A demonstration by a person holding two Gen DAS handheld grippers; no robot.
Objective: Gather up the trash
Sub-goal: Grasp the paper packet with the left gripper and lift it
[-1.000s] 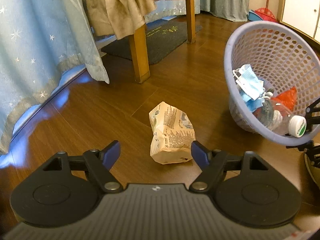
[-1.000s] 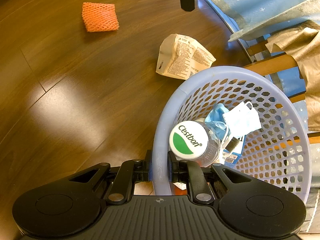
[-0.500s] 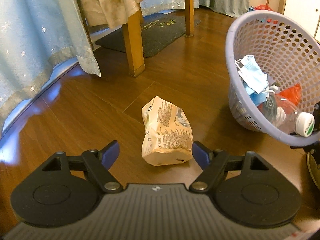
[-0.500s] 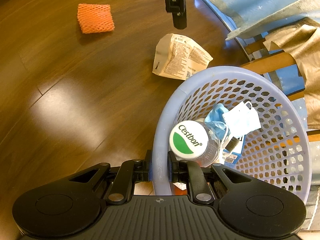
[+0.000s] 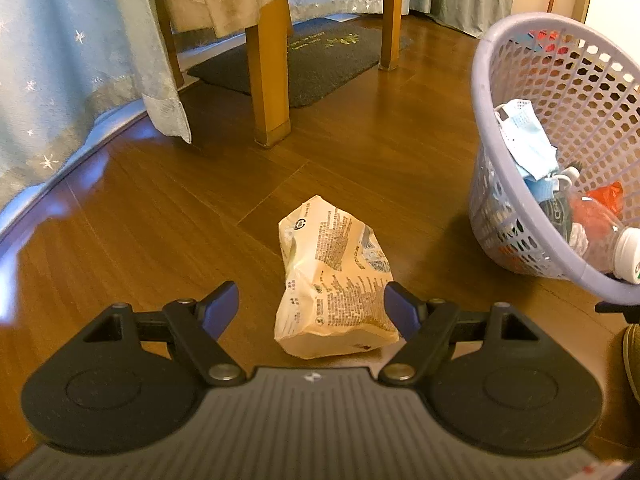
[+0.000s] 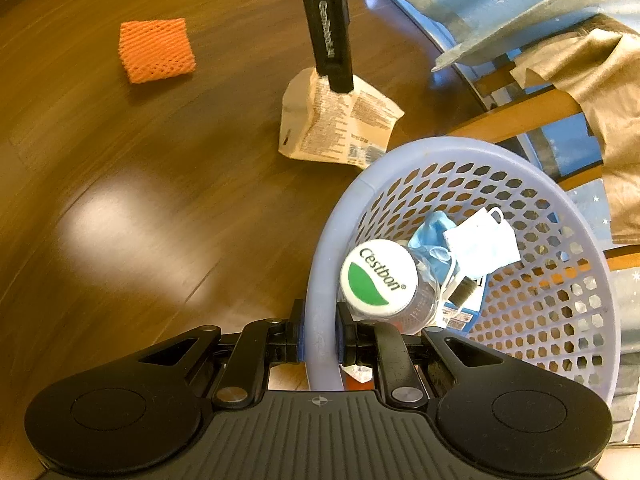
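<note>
Crumpled tan paper packet (image 5: 334,280) lying on dark wooden floor (image 5: 160,220), printed with small text, just beside tilted lavender basket (image 5: 500,92). Likely very light, soft and crushable, perhaps a little slick on its printed face; no fragility apparent. Best taken across the puffed lower body, where the bulk gives the pads something to squeeze, rather than by the thin folded top corner.

Left gripper (image 5: 310,308) spread wide, angled down over the packet, nothing pinched. Packet between the two blue fingertips (image 5: 218,310), nearer the right-hand one, seemingly just touching or overlapping it; clear gap on the other side.

Right gripper (image 6: 319,338) clamped tight on the basket rim. Inside the basket: face masks (image 6: 480,240), a clear bottle with white-and-green cap (image 6: 378,278). Orange foam net (image 6: 156,50) farther off on the floor, well apart from the packet.
</note>
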